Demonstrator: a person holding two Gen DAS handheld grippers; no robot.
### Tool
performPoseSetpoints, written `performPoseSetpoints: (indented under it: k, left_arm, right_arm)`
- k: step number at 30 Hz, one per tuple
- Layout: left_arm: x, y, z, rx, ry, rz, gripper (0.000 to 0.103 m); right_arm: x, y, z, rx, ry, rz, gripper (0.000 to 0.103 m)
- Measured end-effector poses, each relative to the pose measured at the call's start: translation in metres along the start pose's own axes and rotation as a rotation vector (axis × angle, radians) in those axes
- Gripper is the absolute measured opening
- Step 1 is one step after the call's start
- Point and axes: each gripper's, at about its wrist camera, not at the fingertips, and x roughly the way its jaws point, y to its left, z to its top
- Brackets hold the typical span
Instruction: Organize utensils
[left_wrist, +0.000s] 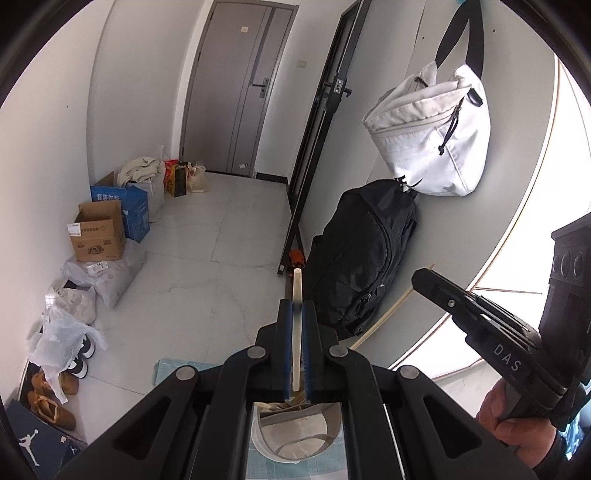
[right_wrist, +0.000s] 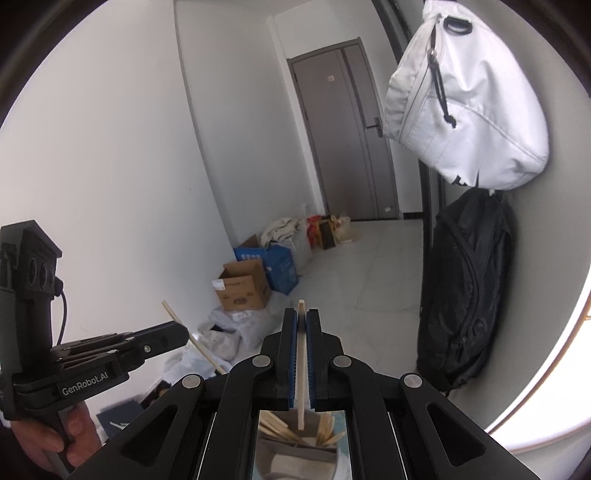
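Both hand-held grippers are up in the air, each carrying one chopstick, so the step in hand looks like transport between pickup and drop-off. The left hand-held gripper (left_wrist: 298, 306) is pinching a pale chopstick (left_wrist: 297, 291) flat between its blue pads; the right hand-held gripper (right_wrist: 301, 314) is clamped on a second chopstick (right_wrist: 301, 354). Each stick's long axis runs along the fingers, tip pointing forward. Below sits a utensil holder (right_wrist: 295, 443) holding more sticks; the next move probably calls for tilting each chopstick upright over it
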Motion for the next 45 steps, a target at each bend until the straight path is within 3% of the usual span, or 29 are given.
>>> performPoseSetpoints:
  k: [16, 21, 31, 35, 38, 40, 45]
  left_arm:
    - [0.05, 0.013, -0.032, -0.041, 0.13, -0.066, 0.001]
    - [0.054, 0.019, -0.029, -0.065, 0.166, -0.124, 0.001]
    - [0.062, 0.03, -0.031, -0.1, 0.249, -0.137, 0.001]
    - [0.054, 0.039, -0.03, -0.139, 0.234, -0.139, 0.001]
    - [0.048, 0.045, -0.028, -0.159, 0.212, -0.125, 0.002]
    - [0.043, 0.047, -0.027, -0.166, 0.202, -0.117, 0.006]
    - [0.032, 0.052, -0.027, -0.184, 0.161, -0.096, 0.031]
  right_arm:
    - [0.055, -0.001, -0.037, -0.083, 0.178, 0.015, 0.004]
    - [0.062, -0.002, -0.045, -0.046, 0.204, 0.047, 0.007]
    - [0.075, -0.004, -0.055, 0.018, 0.253, 0.082, 0.009]
    - [0.077, -0.006, -0.062, 0.052, 0.277, 0.101, 0.013]
    - [0.071, -0.008, -0.065, 0.082, 0.27, 0.107, 0.028]
    - [0.063, -0.009, -0.068, 0.101, 0.245, 0.11, 0.042]
    - [0.047, -0.009, -0.075, 0.126, 0.225, 0.113, 0.045]
